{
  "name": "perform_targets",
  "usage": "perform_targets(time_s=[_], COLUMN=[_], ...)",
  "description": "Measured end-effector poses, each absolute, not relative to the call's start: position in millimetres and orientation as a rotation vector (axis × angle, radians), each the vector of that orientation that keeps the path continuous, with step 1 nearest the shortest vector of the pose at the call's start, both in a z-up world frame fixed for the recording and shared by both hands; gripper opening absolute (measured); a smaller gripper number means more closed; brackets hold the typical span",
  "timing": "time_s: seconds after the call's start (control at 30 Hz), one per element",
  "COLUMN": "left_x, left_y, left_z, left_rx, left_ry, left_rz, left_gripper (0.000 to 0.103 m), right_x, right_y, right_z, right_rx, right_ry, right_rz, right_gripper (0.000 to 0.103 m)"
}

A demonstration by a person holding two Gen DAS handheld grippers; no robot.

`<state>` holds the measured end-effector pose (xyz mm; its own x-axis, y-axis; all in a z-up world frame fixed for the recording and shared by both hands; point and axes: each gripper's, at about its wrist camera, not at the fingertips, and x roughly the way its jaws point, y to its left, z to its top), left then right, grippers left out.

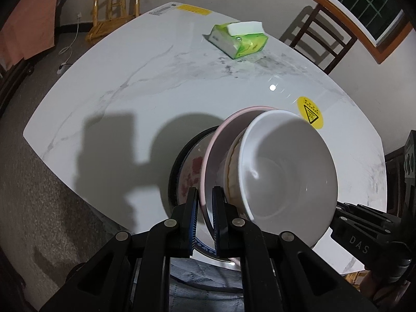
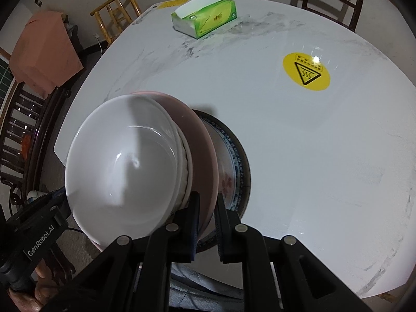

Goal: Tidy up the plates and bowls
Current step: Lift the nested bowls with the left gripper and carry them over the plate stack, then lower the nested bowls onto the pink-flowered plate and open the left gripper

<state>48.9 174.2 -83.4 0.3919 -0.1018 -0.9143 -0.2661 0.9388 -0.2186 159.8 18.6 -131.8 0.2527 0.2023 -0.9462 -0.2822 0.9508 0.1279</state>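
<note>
A stack of dishes is held above the white marble table [image 1: 130,91]. A white bowl [image 1: 288,171] sits on top, nested in another bowl with a brownish band [image 1: 231,166], on a pink plate [image 1: 215,156]. Below lies a plate with a blue patterned rim and red flowers [image 1: 192,171]. My left gripper [image 1: 205,208] is shut on the pink plate's rim. My right gripper [image 2: 208,213] is shut on the same pink plate [image 2: 200,140] from the opposite side; the white bowl [image 2: 122,166] and the blue-rimmed plate [image 2: 231,156] show there too.
A green tissue pack [image 1: 239,39] lies at the far side of the table. A round yellow warning sticker [image 2: 306,71] is on the tabletop. Wooden chairs [image 1: 117,7] stand around the table, a dark one [image 1: 325,39] at the far right.
</note>
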Motion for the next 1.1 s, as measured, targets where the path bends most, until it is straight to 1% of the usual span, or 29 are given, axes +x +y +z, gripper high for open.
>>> perform_targets(time_s=[0.37,1.1], left_x=[54,56], left_y=[183,187], left_z=[-96,-101], left_rx=[-0.377,-0.372], left_ry=[1.188,1.180], left_rz=[0.098,0.083], left_gripper=[0.006,0.006], right_x=[164,156], right_y=[26,34], right_z=[-141,-137], right_rx=[-0.085,-0.152], right_ry=[1.293,1.251], right_rz=[0.310,0.284], right_gripper=[0.012,0.014])
